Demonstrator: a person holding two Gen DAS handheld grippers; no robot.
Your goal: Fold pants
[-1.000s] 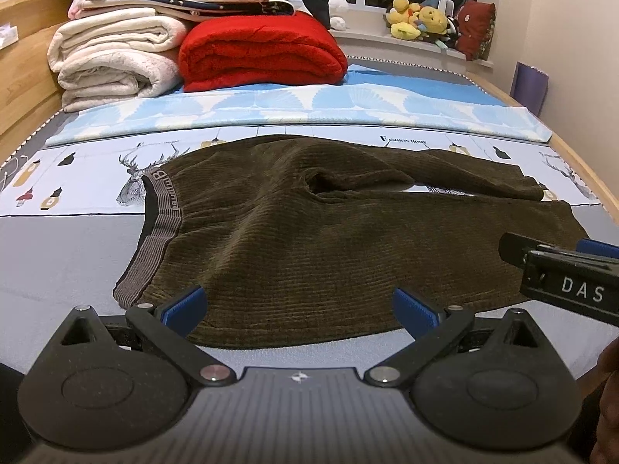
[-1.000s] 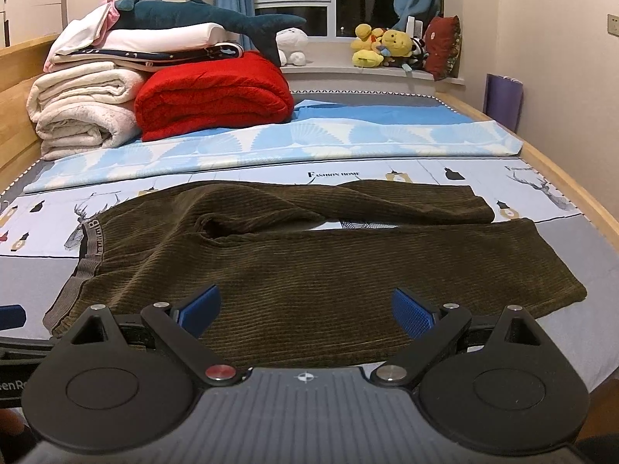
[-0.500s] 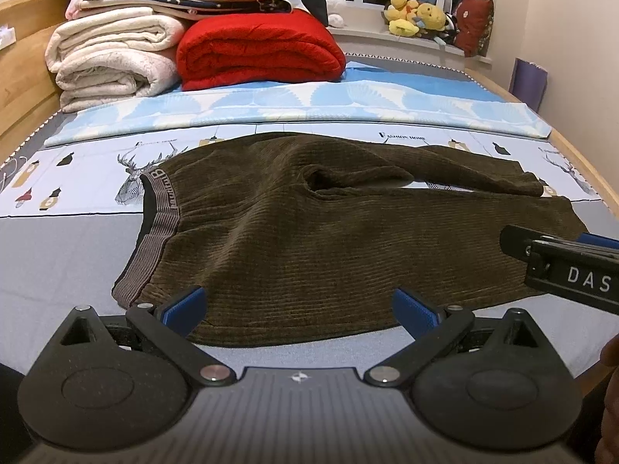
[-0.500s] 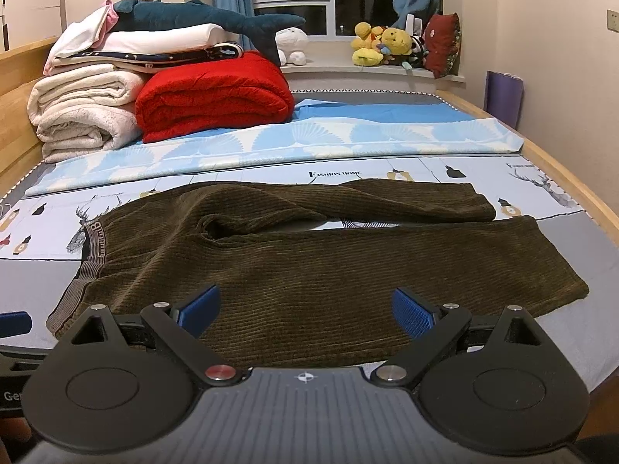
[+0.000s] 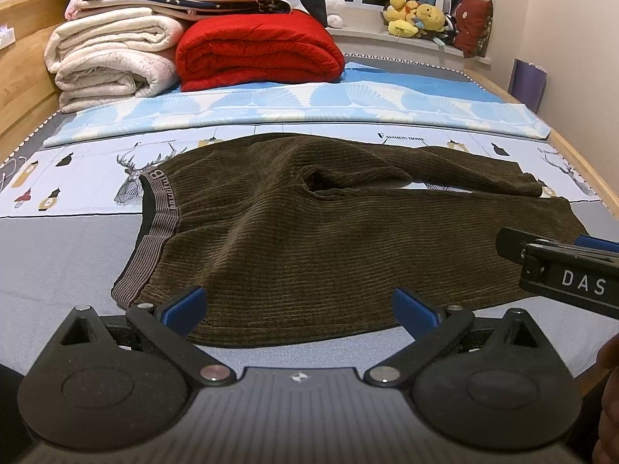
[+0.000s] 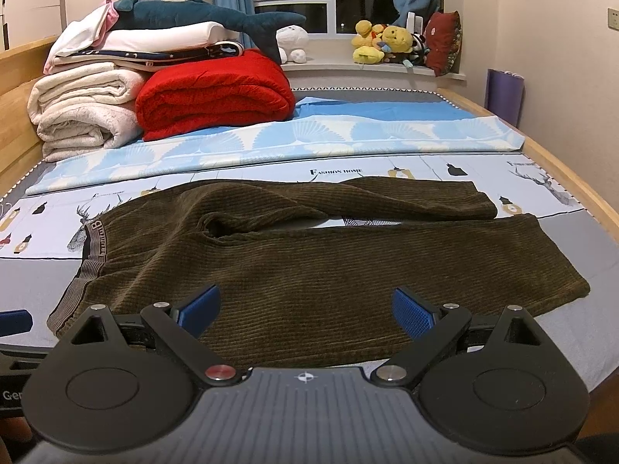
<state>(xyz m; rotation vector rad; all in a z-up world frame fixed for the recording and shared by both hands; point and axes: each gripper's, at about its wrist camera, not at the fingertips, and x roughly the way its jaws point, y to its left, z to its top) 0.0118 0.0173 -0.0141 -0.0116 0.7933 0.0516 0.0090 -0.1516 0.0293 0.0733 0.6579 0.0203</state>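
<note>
Blankets (image 5: 112, 58) in cream colour were stacked at the far left of the bed (image 5: 58, 247), with a red quilt (image 5: 259, 50) just beside them. Brown corduroy pants (image 5: 309, 232) lay flat across the bed, the waistband (image 5: 160, 208) to the left and both legs going to the right, the far leg a little apart from the near one. The left gripper (image 5: 298, 305) hung over the near edge of the pants, its blue pads wide apart and holding nothing. The right gripper (image 6: 305, 305) was the same, spread and empty; it perhaps hovered without touching the cloth.
</note>
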